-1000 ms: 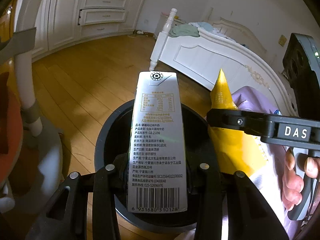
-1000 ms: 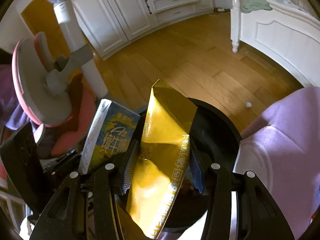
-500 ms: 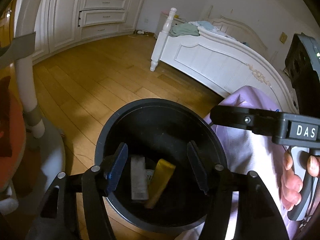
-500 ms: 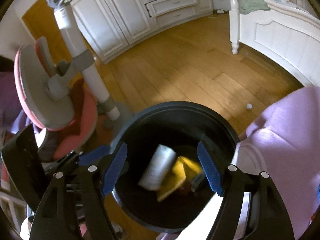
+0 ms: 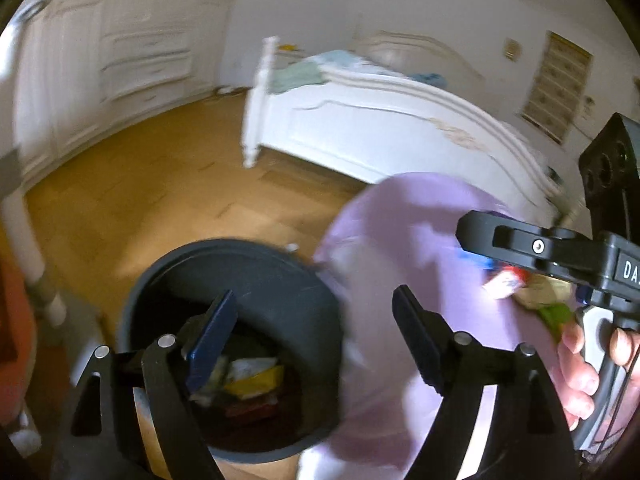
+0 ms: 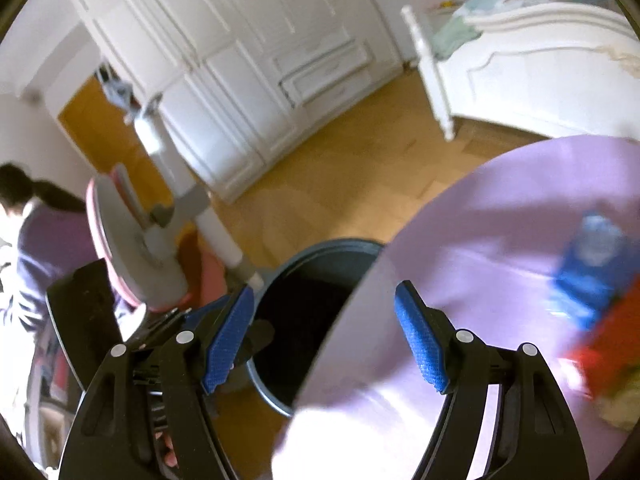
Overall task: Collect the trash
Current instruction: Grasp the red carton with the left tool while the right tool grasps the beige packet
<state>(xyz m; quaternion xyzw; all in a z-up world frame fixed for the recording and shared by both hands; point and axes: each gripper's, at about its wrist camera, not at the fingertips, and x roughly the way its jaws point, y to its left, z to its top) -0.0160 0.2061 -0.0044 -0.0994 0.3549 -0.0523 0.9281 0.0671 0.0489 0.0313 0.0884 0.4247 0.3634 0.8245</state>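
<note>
Left fingers: the left gripper (image 5: 316, 336) was empty, its jaws opening, above the near rim of the bin (image 5: 256, 252).
Right fingers: the right gripper (image 6: 324, 340) stood spread and empty, over the edge where the bin meets the worktop (image 6: 500, 208).
Discarded trash: cartons and wrappers (image 5: 244, 380) lay inside the bin.
Remaining trash: a blue packet (image 6: 588, 264) and a red item (image 6: 608, 344) lay on the purple worktop, ahead and to the right of both grippers; blurred, long axes unclear.
Nearer hand: the right, by judgement; its fingers were already over the worktop.
Beyond: wooden floor (image 6: 360, 168) and white bed (image 5: 380, 128).
</note>
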